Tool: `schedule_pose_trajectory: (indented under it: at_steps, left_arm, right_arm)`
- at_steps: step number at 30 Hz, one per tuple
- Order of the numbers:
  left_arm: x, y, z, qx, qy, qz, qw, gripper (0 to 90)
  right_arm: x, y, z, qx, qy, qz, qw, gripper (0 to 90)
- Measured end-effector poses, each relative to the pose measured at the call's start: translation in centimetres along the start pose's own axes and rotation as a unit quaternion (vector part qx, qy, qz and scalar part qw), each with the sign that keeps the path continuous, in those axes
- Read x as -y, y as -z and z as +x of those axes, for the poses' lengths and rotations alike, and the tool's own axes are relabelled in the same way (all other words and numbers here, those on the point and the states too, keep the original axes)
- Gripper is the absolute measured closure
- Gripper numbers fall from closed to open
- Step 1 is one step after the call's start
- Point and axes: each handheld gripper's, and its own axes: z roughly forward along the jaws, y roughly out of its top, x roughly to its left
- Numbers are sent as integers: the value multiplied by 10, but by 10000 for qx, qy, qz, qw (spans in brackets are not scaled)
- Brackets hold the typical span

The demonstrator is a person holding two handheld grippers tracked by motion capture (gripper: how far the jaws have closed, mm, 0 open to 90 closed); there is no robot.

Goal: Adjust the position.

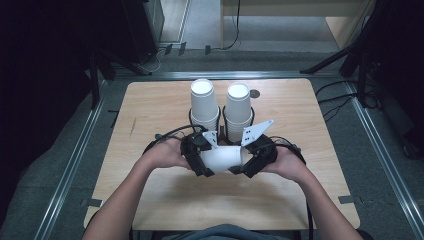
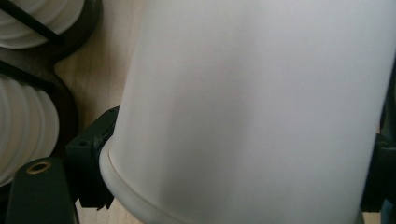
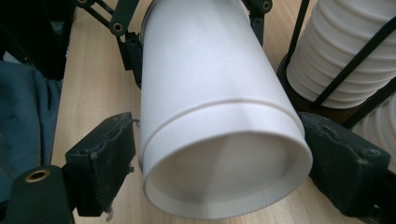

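Cup position: a white paper cup [image 1: 222,159] lies on its side above the wooden table [image 1: 165,200], held between the two grippers near the person's edge of the table. The left gripper [image 1: 204,167] clamps one end and the right gripper [image 1: 245,167] clamps the other.

Left gripper view: the cup wall [image 2: 252,107] runs across most of the frame. The black jaws stand wide, one on each side of the cup, with the pads against its wall; the jaws pinch the cup.

Right gripper view: the open mouth of the cup [image 3: 224,182] faces the camera, with its rim between the two black pads [image 3: 105,163]. The right-hand pad sits against the rim. Whether the left-hand pad touches it cannot be told for certain, but the jaws appear to grip the cup. The left gripper's linkage [image 3: 123,32] shows at the far end of the cup.

Behind the grippers, two stacks of white cups [image 1: 204,102] [image 1: 238,105] stand upside down, side by side, in black wire holders [image 1: 222,125] near the middle of the table.

Markings: no brand, label or writing is legible on the cups, the holders or the grippers. All cup surfaces are plain white.
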Motion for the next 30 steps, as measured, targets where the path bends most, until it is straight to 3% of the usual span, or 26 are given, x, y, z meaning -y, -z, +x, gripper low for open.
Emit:
schedule_pose_trajectory:
  at_steps: [6,16,21,25,30]
  left_arm:
    - [-3,-13,0,111,27,235,9997,118]
    - [-7,-21,-2,194,26,225,9996,106]
    - [-8,-20,-2,208,45,242,9995,96]
    - [-6,-17,-3,127,-91,68,9999,84]
    - [-2,-13,-4,-9,-65,-178,9998,6]
  right_arm:
    - [0,-9,0,-5,62,146,9999,138]
    - [2,-29,4,-93,243,562,9981,143]
    - [1,-31,5,-82,347,563,9978,196]
    - [1,-29,6,-35,368,577,9977,199]
    - [1,-24,5,39,343,472,9983,199]
